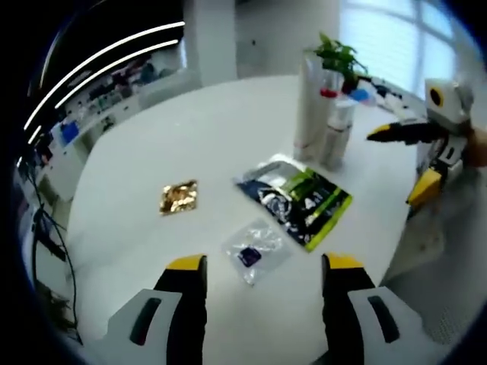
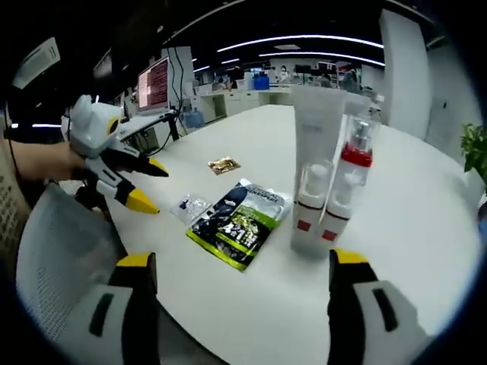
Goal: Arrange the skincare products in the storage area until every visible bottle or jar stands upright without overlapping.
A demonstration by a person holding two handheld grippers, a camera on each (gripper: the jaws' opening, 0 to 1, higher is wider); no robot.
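table: big round white table (image 1: pixel 190 152), office stuff way in the back
skincare bottles: a tight little cluster (image 2: pixel 327 182) standing upright near the table's edge, a tall white tube (image 2: pixel 316 125) at the back, a red-collared pump bottle (image 2: pixel 351 179) beside it and a shorter clear-capped bottle (image 2: pixel 310 205) in front, all pretty much touching
green and black pouch: lying flat (image 1: pixel 300 198) just beside the bottles
clear baggie: small plastic one (image 1: pixel 255 249) with something dark inside, near the pouch
gold packet: shiny little sachet (image 1: pixel 179 196), off on its own
plant: leafy green thing (image 1: pixel 338 55) behind the bottles
left gripper: jaws spread wide, nothing in them (image 1: pixel 262 277), hovering over the table by the baggie
right gripper: also spread apart and empty (image 2: pixel 243 277), pointed at the bottles from off the edge
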